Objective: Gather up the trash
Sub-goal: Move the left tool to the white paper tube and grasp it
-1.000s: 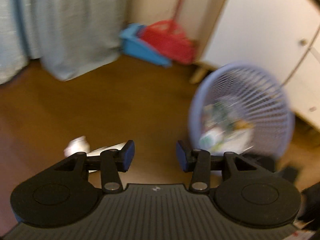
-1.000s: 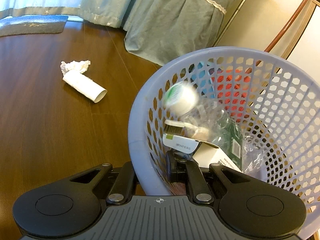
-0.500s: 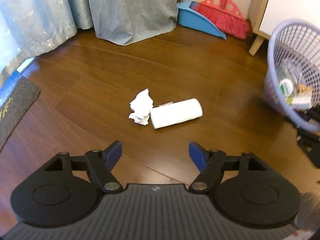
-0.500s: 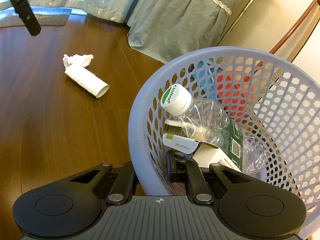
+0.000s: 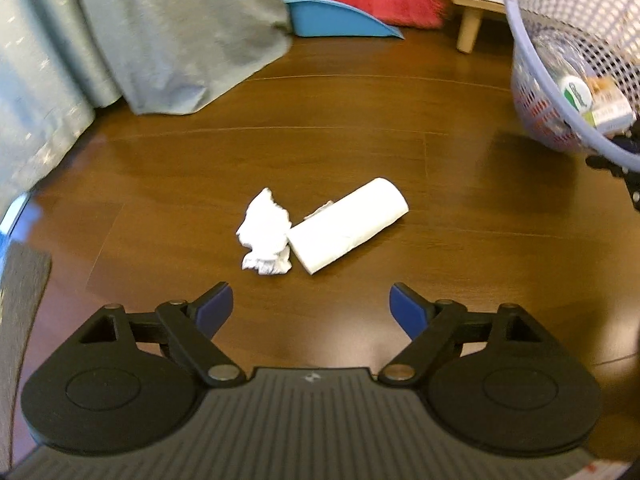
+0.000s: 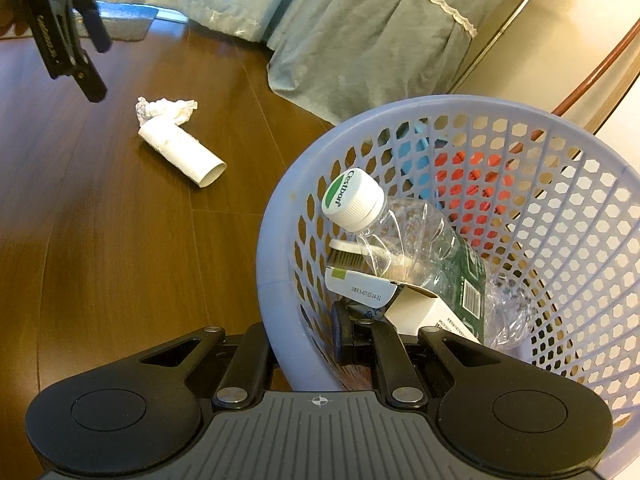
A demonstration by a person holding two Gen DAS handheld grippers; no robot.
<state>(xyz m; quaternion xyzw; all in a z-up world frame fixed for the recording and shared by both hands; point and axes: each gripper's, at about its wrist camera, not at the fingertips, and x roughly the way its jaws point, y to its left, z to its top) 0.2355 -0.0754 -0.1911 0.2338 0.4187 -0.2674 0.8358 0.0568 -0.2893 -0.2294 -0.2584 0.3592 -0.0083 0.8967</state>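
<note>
The left tool (image 5: 311, 309), jaws just widening and empty, is hovering short of the cardboard tube (image 5: 347, 230) and crumpled tissue (image 5: 264, 239); straddling the tube's width probably grips best. The right tool (image 6: 304, 340) is clamping the basket (image 6: 276, 280) rim.

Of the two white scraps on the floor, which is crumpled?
The crumpled white tissue wad, left of the smooth white cardboard tube in the left wrist view.
</note>
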